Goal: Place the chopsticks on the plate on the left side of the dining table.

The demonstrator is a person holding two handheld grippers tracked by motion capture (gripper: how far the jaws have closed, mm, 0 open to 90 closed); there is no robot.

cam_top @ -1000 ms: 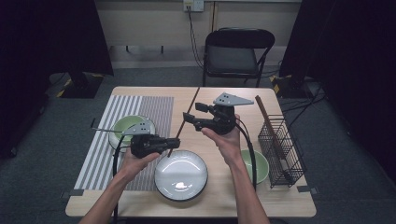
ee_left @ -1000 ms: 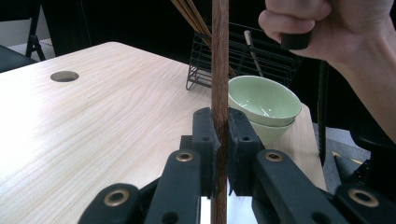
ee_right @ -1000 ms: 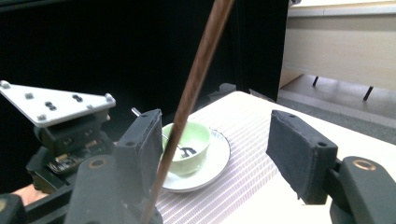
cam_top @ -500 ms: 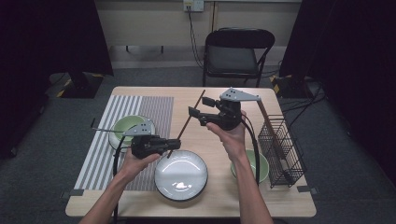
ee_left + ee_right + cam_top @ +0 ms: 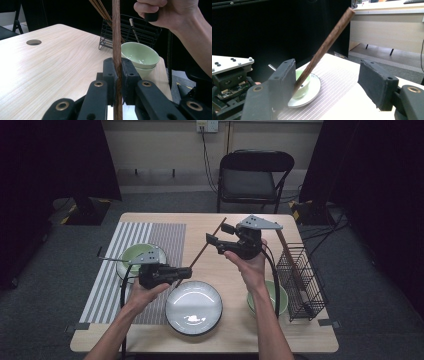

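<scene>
A long brown wooden chopstick [image 5: 205, 247] slants up from my left gripper [image 5: 189, 270], which is shut on its lower part above the table. In the left gripper view the pads [image 5: 110, 75] pinch the chopstick [image 5: 116, 37] from both sides. My right gripper [image 5: 216, 233] is held higher, level with the chopstick's upper half, and is open. Its jaws have just been opening. In the right gripper view the chopstick [image 5: 324, 47] runs between the jaws, close beside the left one, and the right jaw stands well clear of it.
A white plate [image 5: 194, 307] lies at the table's front. A green bowl [image 5: 137, 255] on a saucer sits on the striped mat [image 5: 115, 285]. Stacked green bowls [image 5: 275, 292] stand by a black wire rack [image 5: 302, 280] holding chopsticks. A chair [image 5: 250, 180] stands behind the table.
The right gripper has shifted slightly to the right and its jaws stand wider apart. The left gripper and the chopstick have stayed where they were.
</scene>
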